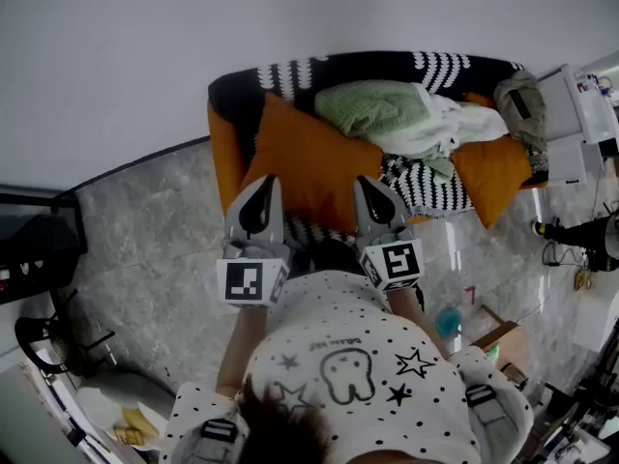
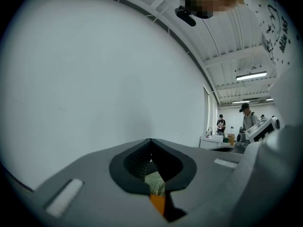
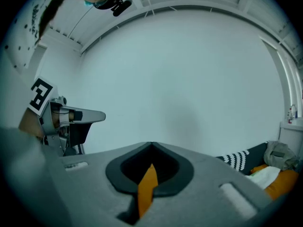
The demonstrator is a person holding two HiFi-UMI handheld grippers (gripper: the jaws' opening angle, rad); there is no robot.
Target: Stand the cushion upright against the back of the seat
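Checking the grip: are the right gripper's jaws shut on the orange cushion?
Shut on it: the right gripper pinches a fold of orange cushion between its jaws.

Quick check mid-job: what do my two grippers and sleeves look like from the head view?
The left gripper and right gripper are grey tapering shells with black teardrop-shaped jaws. Each carries a white cube printed with black square markers. The sleeves are white with black dots.
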